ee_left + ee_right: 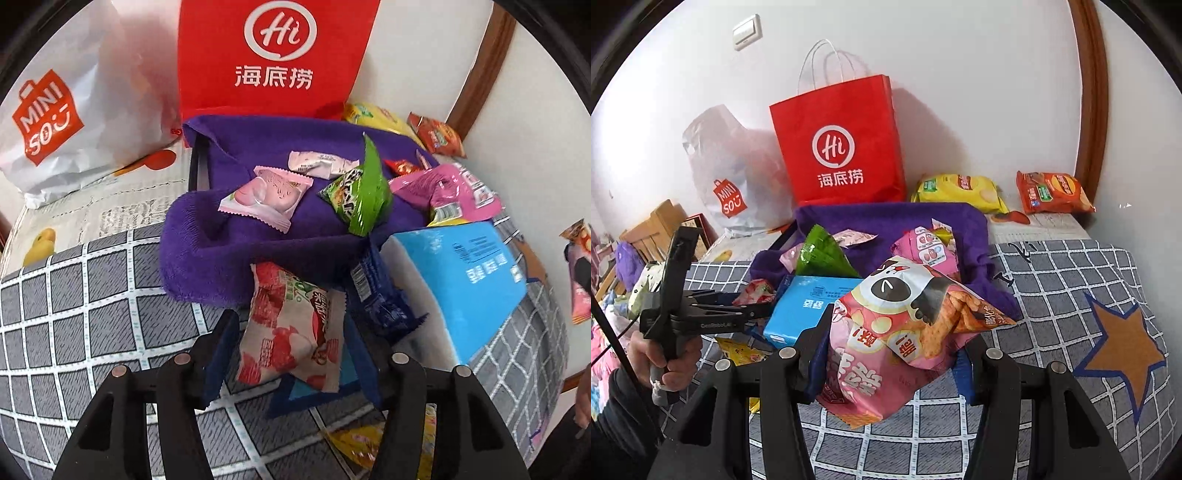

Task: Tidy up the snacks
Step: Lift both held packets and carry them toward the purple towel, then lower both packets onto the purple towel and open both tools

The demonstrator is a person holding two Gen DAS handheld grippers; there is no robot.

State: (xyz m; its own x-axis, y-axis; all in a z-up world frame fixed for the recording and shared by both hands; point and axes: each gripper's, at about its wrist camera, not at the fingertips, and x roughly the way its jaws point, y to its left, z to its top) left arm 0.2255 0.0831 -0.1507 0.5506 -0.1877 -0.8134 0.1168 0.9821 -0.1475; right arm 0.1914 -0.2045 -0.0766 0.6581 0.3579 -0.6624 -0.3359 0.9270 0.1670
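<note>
- Two containers stand at the far left against the wall, a white MINISO bag (74,122) and, beside it, a red paper bag (273,55); we cannot see inside either.
- The left claw (291,325) hangs low over the bed (74,314) at the near rim of the purple-lined tray (192,236). Its jaws stand moderately apart with the strawberry packet (284,295) between them, and we see no pad pressing it. We judge this packet is being dropped off just short of the tray.
- Inside the tray lie a pale pink packet (264,195), a white sachet (321,162), a green packet (360,199) and, at the right edge, a pink pouch (450,192).
- A blue box (465,280) leans against the tray's near right side, outside it.
- The right claw (899,328) grips the big pink snack bag (886,354) clear of the bed, in front of the tray.
- Next, we think, that bag must go forward over the tray's rim before the jaws part. It is bulky and the tray is crowded, so it may slide back out.
- Far right by the wall, a yellow chip bag (956,188) and an orange chip bag (1052,192) are unsorted.
</note>
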